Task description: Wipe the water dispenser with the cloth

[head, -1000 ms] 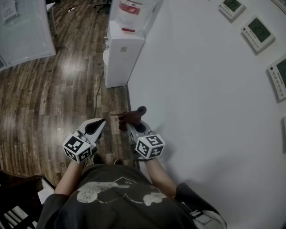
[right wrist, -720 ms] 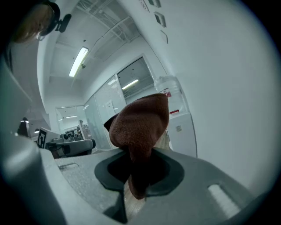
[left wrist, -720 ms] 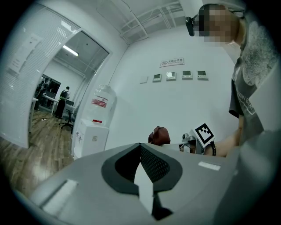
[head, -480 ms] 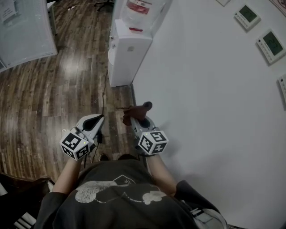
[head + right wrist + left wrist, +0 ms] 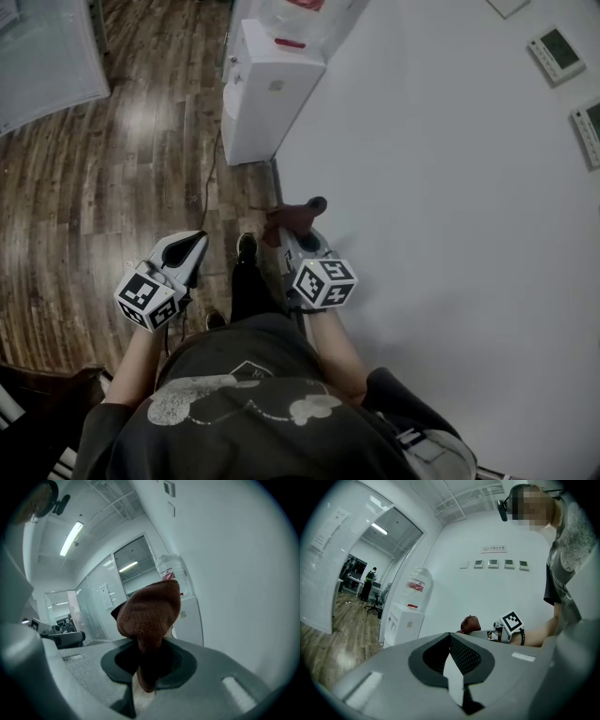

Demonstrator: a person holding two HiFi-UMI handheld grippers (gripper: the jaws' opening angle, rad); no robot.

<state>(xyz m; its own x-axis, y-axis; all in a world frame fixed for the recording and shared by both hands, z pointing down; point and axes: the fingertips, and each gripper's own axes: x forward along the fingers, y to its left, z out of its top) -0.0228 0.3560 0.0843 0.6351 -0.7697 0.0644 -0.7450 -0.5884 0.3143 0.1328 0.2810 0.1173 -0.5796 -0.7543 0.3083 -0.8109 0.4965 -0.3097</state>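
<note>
The white water dispenser (image 5: 265, 89) stands against the wall at the top of the head view, a bottle with a red label on it; it also shows in the left gripper view (image 5: 407, 620) and behind the cloth in the right gripper view (image 5: 187, 616). My right gripper (image 5: 298, 223) is shut on a brown cloth (image 5: 149, 616), which bunches above the jaws (image 5: 292, 216). My left gripper (image 5: 194, 242) is shut and holds nothing. Both grippers are well short of the dispenser.
A white wall (image 5: 450, 206) runs along the right, with small panels (image 5: 555, 52) mounted on it. Wooden floor (image 5: 103, 178) spreads to the left, with a glass partition (image 5: 42, 56) at the upper left. A cable (image 5: 208, 183) trails on the floor from the dispenser. The person's foot (image 5: 247, 248) shows between the grippers.
The person has stepped forward: the dispenser appears closer and a foot has come into view between the grippers. Both grippers stay shut, the right one holding the cloth.
</note>
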